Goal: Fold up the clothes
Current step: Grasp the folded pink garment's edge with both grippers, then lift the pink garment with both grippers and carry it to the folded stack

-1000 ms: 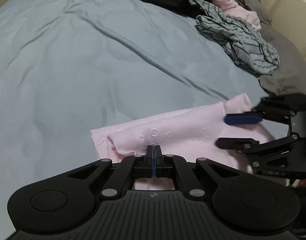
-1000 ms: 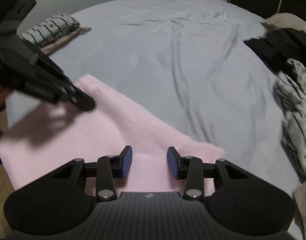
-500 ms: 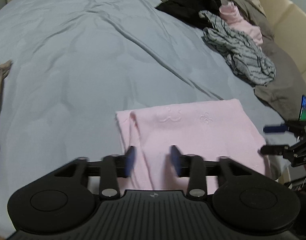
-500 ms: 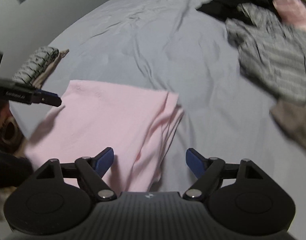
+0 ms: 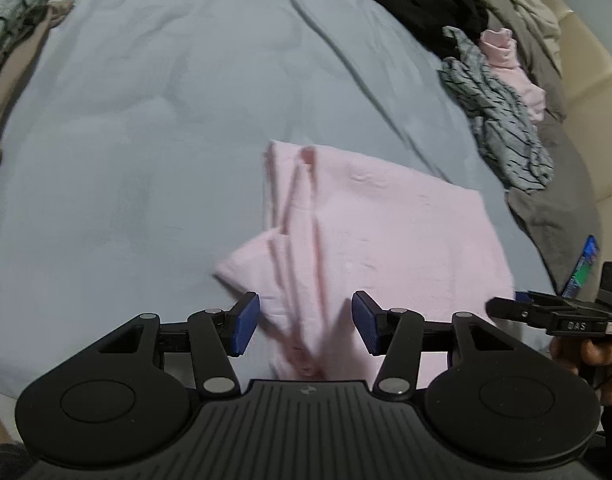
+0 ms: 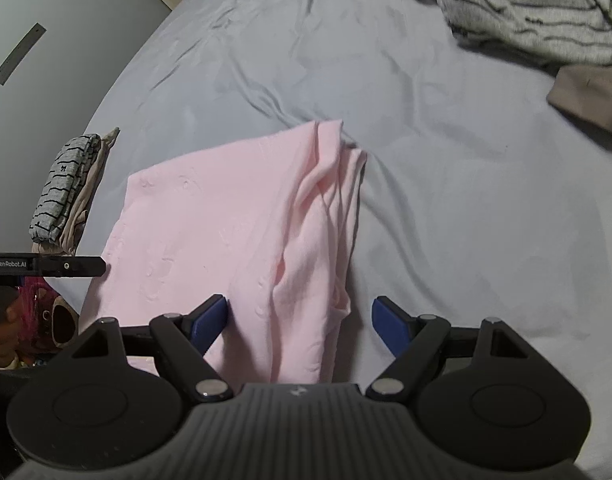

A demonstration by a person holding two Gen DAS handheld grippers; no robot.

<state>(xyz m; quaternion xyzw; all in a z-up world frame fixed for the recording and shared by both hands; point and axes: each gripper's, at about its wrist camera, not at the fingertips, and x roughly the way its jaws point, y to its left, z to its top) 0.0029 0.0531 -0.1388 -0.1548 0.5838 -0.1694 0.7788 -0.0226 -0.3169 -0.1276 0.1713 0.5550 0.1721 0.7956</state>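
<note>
Released a second earlier, the pink garment (image 5: pixel 385 236) lay half-folded on the bed (image 5: pixel 146 140), its long axis running away from both claws. Left claw (image 5: pixel 306 322) and right claw (image 6: pixel 300 320) gaped empty, each straddling the garment's bunched edge.

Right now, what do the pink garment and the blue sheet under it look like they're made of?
The pink garment looks like a soft matte knit, perhaps cotton: it drapes in limp ridges and carries faint raised motifs. The blue sheet looks like thin woven bedding, matte, with long shallow creases. The exact fibres cannot be told. Both the left tool and the right tool are open.
</note>
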